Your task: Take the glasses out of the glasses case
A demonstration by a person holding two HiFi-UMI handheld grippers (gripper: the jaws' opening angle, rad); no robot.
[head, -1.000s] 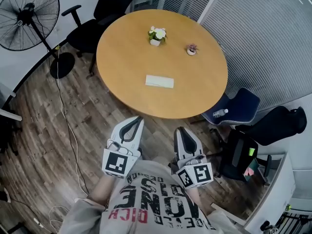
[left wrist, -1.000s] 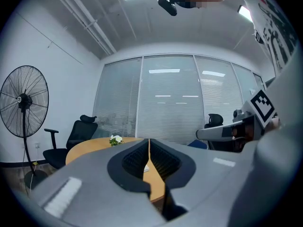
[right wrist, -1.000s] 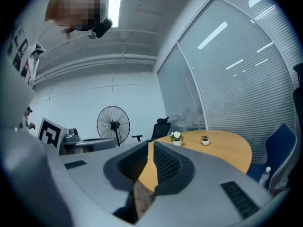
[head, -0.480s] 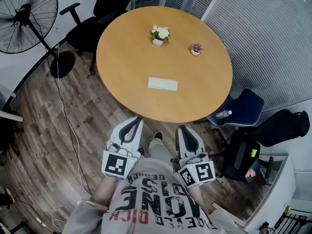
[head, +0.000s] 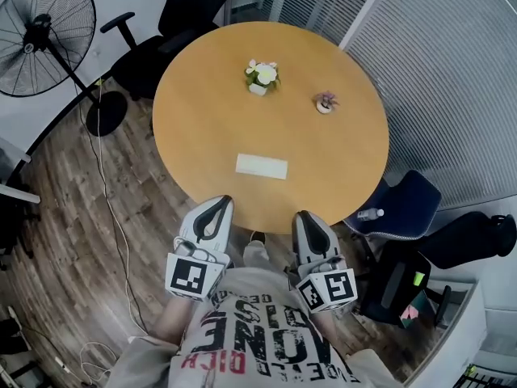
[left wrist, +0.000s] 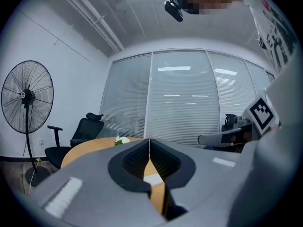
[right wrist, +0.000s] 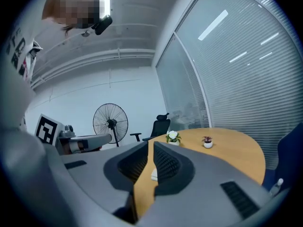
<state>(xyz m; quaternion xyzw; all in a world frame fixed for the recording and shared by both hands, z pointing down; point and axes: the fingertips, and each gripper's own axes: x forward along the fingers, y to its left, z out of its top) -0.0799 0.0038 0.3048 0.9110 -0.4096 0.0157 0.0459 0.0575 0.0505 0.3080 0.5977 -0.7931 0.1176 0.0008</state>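
A white closed glasses case (head: 261,166) lies flat on the round wooden table (head: 202,120), a little toward its near edge. My left gripper (head: 216,204) hangs just over the table's near rim, left of the case and short of it, jaws shut and empty. My right gripper (head: 305,216) is level with it on the right, also shut on nothing. Past the closed left gripper (left wrist: 149,143), the left gripper view shows a sliver of the case (left wrist: 153,179). The case (right wrist: 153,174) also peeks out beyond the right gripper (right wrist: 150,145).
A white flower pot (head: 260,75) and a small potted plant (head: 325,103) stand on the table's far half. A standing fan (head: 44,35) and a black chair (head: 174,23) are at the left and back. A blue chair (head: 404,200) holding a bottle (head: 367,213) sits at the right.
Both grippers have moved forward to the table's near edge, and the table and case now lie closer. Their jaws stayed shut.
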